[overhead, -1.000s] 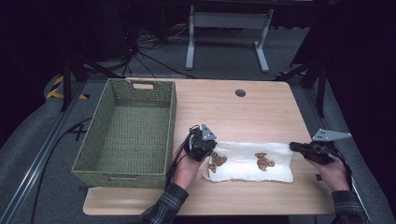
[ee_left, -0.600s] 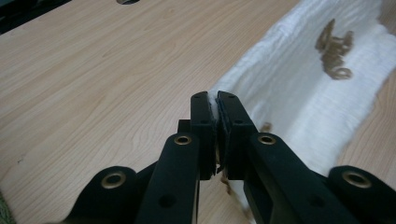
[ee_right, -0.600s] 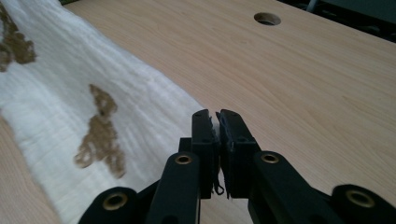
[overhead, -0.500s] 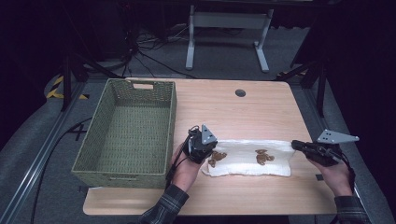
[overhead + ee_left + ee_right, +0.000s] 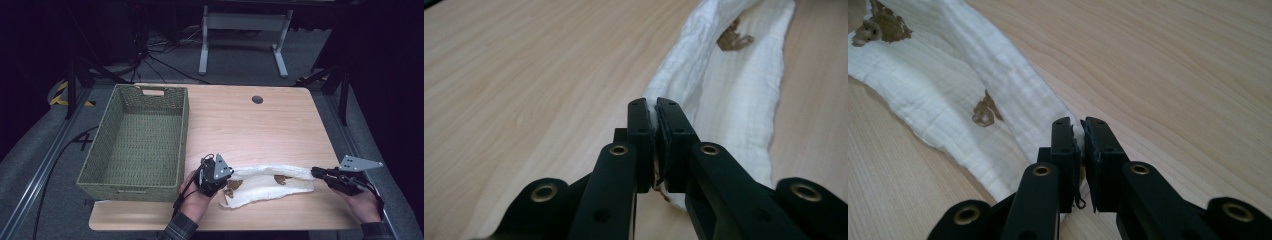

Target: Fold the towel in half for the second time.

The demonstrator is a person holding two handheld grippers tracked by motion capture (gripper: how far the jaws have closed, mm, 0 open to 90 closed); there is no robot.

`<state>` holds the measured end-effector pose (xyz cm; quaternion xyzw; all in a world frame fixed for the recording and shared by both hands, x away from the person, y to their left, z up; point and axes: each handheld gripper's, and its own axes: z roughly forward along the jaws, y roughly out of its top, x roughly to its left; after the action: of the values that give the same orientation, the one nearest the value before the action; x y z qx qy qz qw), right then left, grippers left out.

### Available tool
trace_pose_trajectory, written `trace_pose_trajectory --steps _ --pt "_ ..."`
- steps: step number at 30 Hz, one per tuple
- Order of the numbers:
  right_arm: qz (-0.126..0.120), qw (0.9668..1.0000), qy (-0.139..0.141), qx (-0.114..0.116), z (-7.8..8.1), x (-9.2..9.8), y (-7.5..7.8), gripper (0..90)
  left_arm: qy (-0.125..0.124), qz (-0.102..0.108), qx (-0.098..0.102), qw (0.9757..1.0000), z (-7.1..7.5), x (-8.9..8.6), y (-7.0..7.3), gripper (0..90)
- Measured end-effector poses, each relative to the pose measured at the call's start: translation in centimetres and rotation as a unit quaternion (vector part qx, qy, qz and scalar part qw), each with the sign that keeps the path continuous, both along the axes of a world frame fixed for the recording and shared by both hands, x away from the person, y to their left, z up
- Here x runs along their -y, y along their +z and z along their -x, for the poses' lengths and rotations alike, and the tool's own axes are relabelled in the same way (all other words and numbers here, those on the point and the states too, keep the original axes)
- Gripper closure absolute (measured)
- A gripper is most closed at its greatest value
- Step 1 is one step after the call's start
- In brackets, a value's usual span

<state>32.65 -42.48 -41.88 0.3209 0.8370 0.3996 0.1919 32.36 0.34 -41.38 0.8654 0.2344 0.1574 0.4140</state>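
Observation:
A white cloth (image 5: 272, 182) with brown prints lies long and narrow along the front of the wooden table (image 5: 250, 127), its far edge doubled over toward me. My left gripper (image 5: 227, 175) is shut on the cloth's left end, and in the left gripper view the cloth (image 5: 724, 90) runs away from the pinching gripper (image 5: 655, 107). My right gripper (image 5: 316, 173) is shut on the right end. In the right gripper view the gripper (image 5: 1082, 127) clamps a thin edge of the cloth (image 5: 948, 95).
A green woven basket (image 5: 102, 150) stands open on the left half of the table, close to my left hand. A round cable hole (image 5: 257, 99) sits near the far edge. Beyond the table stand a metal frame and cables on the dark floor.
Both grippers have drawn toward the table's front edge, bringing the cloth's far edge with them. The cloth, spread flat before, now lies folded over and narrower.

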Motion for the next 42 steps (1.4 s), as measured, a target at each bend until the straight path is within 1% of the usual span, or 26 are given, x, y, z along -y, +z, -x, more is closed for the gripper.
trace_pose_trajectory --steps 3,6,7,9,11,13,17,19,20,22,24,25,26,27,28,29,30,32,33,34,36,37,38,39,40,42 --pt "0.002 1.0 -0.003 -0.008 0.2 0.4 -0.3 83.6 -0.02 0.0 -0.017 0.9996 1.2 0.1 -0.6 85.4" --pt "0.005 0.9998 -0.004 -0.018 0.4 0.6 -0.7 83.3 -0.042 -0.002 -0.036 0.9985 2.0 0.2 -1.2 84.8" --pt "0.007 0.9998 -0.004 -0.021 0.4 0.6 -0.8 82.9 -0.05 0.006 -0.047 0.9976 2.4 0.3 -1.4 84.2" --pt "0.008 0.9996 -0.007 -0.025 0.4 0.7 -0.9 78.8 -0.065 0.01 -0.06 0.996 2.7 0.3 -1.6 78.4" --pt "-0.002 0.9995 -0.01 -0.03 0.4 0.9 -0.7 74.3 -0.069 0.018 -0.063 0.9954 2.8 0.3 -1.5 74.7" --pt "-0.013 0.9995 -0.015 -0.024 0.4 1.1 -0.4 72.3 -0.07 0.041 -0.063 0.9948 2.7 0.3 -0.9 71.5" --pt "-0.018 0.9996 -0.015 -0.012 0.4 0.8 0.3 71.3 -0.078 0.055 -0.052 0.9941 2.2 0.3 0.2 70.2" --pt "-0.018 0.9997 -0.015 -0.01 0.4 0.6 0.5 70.3 -0.076 0.051 -0.046 0.9947 1.7 0.3 0.6 70.3" --pt "-0.02 0.9996 -0.017 -0.006 0.4 0.5 0.7 69.7 -0.072 0.056 -0.044 0.9948 1.4 0.5 0.6 72.1" --pt "-0.023 0.9996 -0.019 0.003 0.4 0.6 1.1 69.6 -0.069 0.048 -0.05 0.9953 0.8 0.8 0.4 76.5" --pt "-0.029 0.9994 -0.019 0.005 0.4 0.6 1.6 73.0 -0.073 0.028 -0.051 0.9956 -0.1 1.5 0.0 82.0" --pt "-0.028 0.9995 -0.016 0.007 0.4 0.4 1.7 74.0 -0.075 0.018 -0.055 0.9955 -0.5 1.9 -0.2 83.7" --pt "-0.029 0.9995 -0.013 0.003 0.3 0.1 1.7 76.4 -0.075 0.018 -0.058 0.9953 -0.8 2.3 -0.4 85.1" --pt "-0.029 0.9995 -0.009 -0.001 0.3 0.0 1.6 78.1 -0.079 0.016 -0.066 0.9945 -1.1 2.8 -0.7 85.8" --pt "-0.029 0.9995 -0.002 -0.007 0.2 -0.4 1.5 79.8 -0.087 0.0 -0.069 0.9938 -1.5 3.3 -1.1 86.4" --pt "-0.029 0.9994 0.008 -0.015 0.2 -0.9 1.2 82.2 -0.088 -0.006 -0.078 0.9931 -1.6 3.7 -1.3 86.9" --pt "-0.03 0.9991 0.016 -0.025 0.2 -1.1 1.0 83.4 -0.095 -0.011 -0.083 0.9919 -1.9 4.2 -1.7 87.3" --pt "-0.027 0.9984 0.03 -0.04 0.3 -1.8 0.3 85.3 -0.106 -0.016 -0.104 0.9887 -2.1 5.0 -2.4 87.6" --pt "-0.025 0.9978 0.038 -0.049 0.4 -2.2 0.0 86.1 -0.112 -0.018 -0.109 0.9875 -2.0 5.3 -2.7 88.0" --pt "-0.02 0.9972 0.045 -0.056 0.5 -2.5 -0.4 86.7 -0.12 -0.025 -0.114 0.9859 -1.8 5.5 -2.9 88.1" --pt "-0.006 0.996 0.057 -0.069 0.7 -3.1 -1.1 88.2 -0.139 -0.035 -0.122 0.9821 -1.4 5.8 -3.2 88.5" --pt "-0.005 0.9953 0.062 -0.075 0.7 -3.2 -1.4 88.7 -0.144 -0.038 -0.121 0.9814 -1.1 6.0 -3.5 88.6" --pt "0.002 0.9946 0.065 -0.081 0.6 -3.4 -1.7 89.1 -0.15 -0.042 -0.131 0.979 -0.8 6.1 -3.7 88.9" --pt "0.013 0.9939 0.066 -0.087 0.5 -3.5 -2.2 89.2 -0.155 -0.048 -0.134 0.9776 -0.6 6.2 -4.0 88.9" --pt "0.019 0.9931 0.067 -0.094 0.3 -3.6 -2.5 89.4 -0.164 -0.055 -0.135 0.9756 -0.4 6.3 -4.2 88.9" --pt "0.036 0.992 0.066 -0.101 0.1 -3.8 -2.9 89.6 -0.172 -0.053 -0.14 0.9736 -0.1 6.4 -4.4 89.3"
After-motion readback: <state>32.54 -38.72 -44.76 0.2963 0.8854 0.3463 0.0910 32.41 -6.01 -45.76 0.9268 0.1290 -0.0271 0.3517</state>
